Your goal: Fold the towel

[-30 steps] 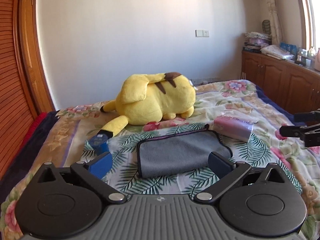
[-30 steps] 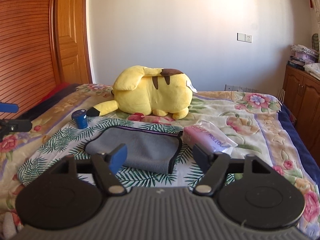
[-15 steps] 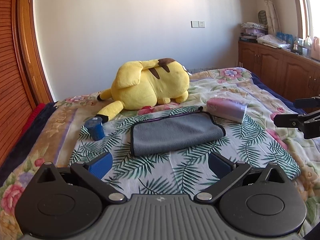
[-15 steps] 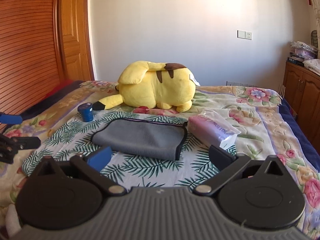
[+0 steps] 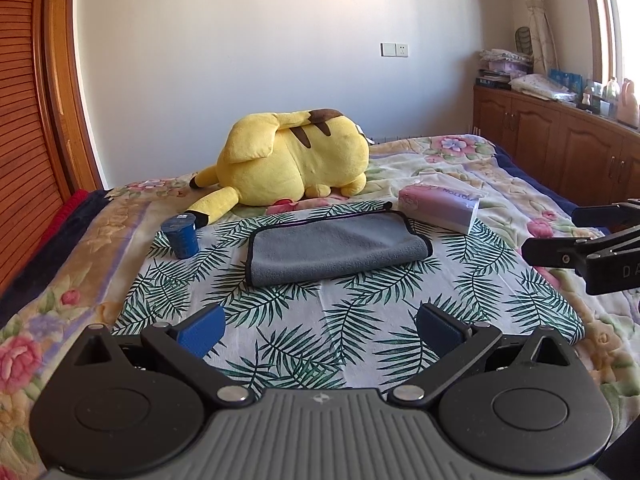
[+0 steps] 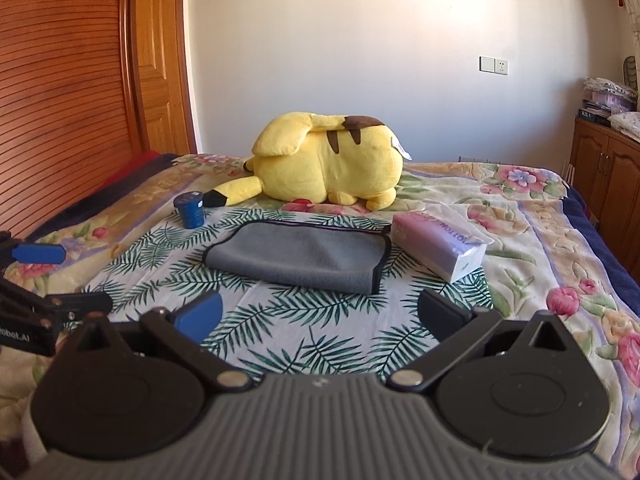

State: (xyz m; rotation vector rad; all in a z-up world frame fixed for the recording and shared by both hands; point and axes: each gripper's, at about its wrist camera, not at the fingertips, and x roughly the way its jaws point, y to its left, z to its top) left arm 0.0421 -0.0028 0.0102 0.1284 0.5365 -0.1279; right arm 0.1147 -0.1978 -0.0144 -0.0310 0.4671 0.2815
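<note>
A grey towel (image 5: 336, 249) with a dark edge lies folded on the palm-leaf cloth on the bed; it also shows in the right wrist view (image 6: 298, 256). My left gripper (image 5: 320, 326) is open and empty, held back from the towel's near edge. My right gripper (image 6: 320, 312) is open and empty, also short of the towel. Each gripper shows at the side of the other's view: the right gripper (image 5: 560, 236) and the left gripper (image 6: 44, 276).
A yellow plush toy (image 5: 292, 164) lies behind the towel. A blue cup (image 5: 182, 236) stands left of the towel. A pink tissue pack (image 5: 440, 206) lies to its right. Wooden cabinets (image 5: 560, 140) line the right wall, a wooden wardrobe (image 6: 60, 80) the left.
Both grippers have pulled back and away from the folded towel, which now lies farther off. The right gripper has opened wider.
</note>
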